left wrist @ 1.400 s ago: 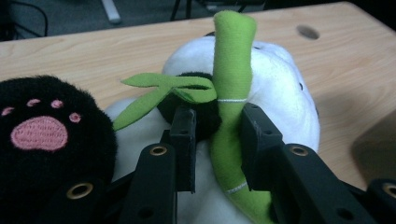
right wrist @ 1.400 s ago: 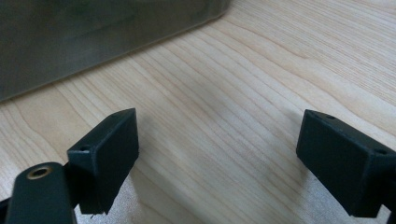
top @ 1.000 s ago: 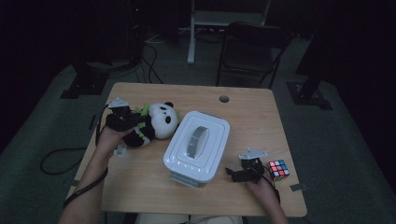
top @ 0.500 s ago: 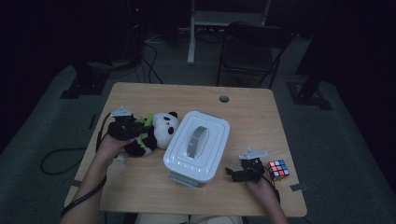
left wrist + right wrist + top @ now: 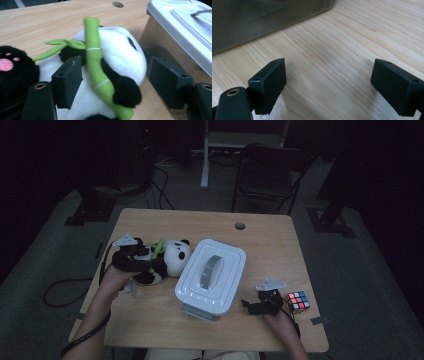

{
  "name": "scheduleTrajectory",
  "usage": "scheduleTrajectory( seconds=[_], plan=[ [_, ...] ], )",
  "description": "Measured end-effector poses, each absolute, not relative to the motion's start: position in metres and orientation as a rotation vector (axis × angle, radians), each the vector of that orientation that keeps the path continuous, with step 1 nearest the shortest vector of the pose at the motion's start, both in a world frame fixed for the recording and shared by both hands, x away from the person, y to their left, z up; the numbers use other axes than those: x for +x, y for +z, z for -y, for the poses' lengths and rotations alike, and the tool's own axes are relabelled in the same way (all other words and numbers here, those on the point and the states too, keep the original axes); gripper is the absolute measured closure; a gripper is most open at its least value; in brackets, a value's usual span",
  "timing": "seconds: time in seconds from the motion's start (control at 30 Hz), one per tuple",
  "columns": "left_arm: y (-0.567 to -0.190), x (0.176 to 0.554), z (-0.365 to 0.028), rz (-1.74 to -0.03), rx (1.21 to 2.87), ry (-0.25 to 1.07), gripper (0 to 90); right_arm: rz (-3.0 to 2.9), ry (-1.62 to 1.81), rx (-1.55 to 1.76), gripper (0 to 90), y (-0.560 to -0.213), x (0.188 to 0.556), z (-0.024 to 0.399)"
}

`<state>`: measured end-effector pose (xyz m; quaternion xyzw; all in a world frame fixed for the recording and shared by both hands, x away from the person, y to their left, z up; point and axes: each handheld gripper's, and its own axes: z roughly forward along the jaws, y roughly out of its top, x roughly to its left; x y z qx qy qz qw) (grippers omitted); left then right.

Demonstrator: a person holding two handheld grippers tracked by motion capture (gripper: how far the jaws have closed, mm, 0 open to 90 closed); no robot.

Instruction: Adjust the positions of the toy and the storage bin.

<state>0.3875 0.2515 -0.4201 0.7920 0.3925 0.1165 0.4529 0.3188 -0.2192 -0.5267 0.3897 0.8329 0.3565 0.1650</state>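
Observation:
A plush panda (image 5: 172, 259) holding a green bamboo stalk (image 5: 96, 65) lies on the wooden table (image 5: 270, 240), just left of a white lidded box (image 5: 212, 275). My left gripper (image 5: 149, 265) reaches it from the left. Its jaws have just been opening and now stand wide on either side of the panda (image 5: 120, 47). The right pad is clear of the plush, so my left gripper (image 5: 116, 67) is open. Near the front right, my right gripper (image 5: 248, 306) rests open over bare wood, with nothing between its jaws (image 5: 328, 70).
A colour cube (image 5: 298, 301) sits right of the right hand, near the table's edge. The box's grey wall (image 5: 262, 17) is close ahead of the right jaws. There is a cable hole (image 5: 240, 226) at the table's back, and a chair (image 5: 270, 175) behind it.
The left hand and the panda have shifted slightly toward the near edge, and the panda has settled on the table. The left jaws have spread apart. The right gripper has not moved.

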Motion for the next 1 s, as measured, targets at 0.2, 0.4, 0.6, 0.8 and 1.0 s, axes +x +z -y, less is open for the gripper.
scheduleTrajectory(
  seconds=[0.2, 0.4, 0.6, 0.8, 1.0],
  plan=[
    [-0.419, 0.377, -0.246, -0.911, 2.006, 0.277, 9.6, -2.373, 1.016, 1.11, 12.7, -0.527, 0.319, 0.219],
    [-0.418, 0.366, -0.244, -0.882, 2.031, 0.283, 6.0, -2.373, 1.016, 1.111, 12.7, -0.527, 0.319, 0.219],
    [-0.42, 0.352, -0.239, -0.825, 2.05, 0.286, 2.6, -2.373, 1.016, 1.11, 12.7, -0.527, 0.319, 0.219],
    [-0.43, 0.342, -0.233, -0.805, 2.053, 0.282, 4.4, -2.373, 1.016, 1.111, 12.7, -0.527, 0.319, 0.219],
    [-0.444, 0.334, -0.215, -0.78, 2.09, 0.278, 4.4, -2.372, 1.017, 1.111, 12.7, -0.527, 0.319, 0.219]
  ],
)
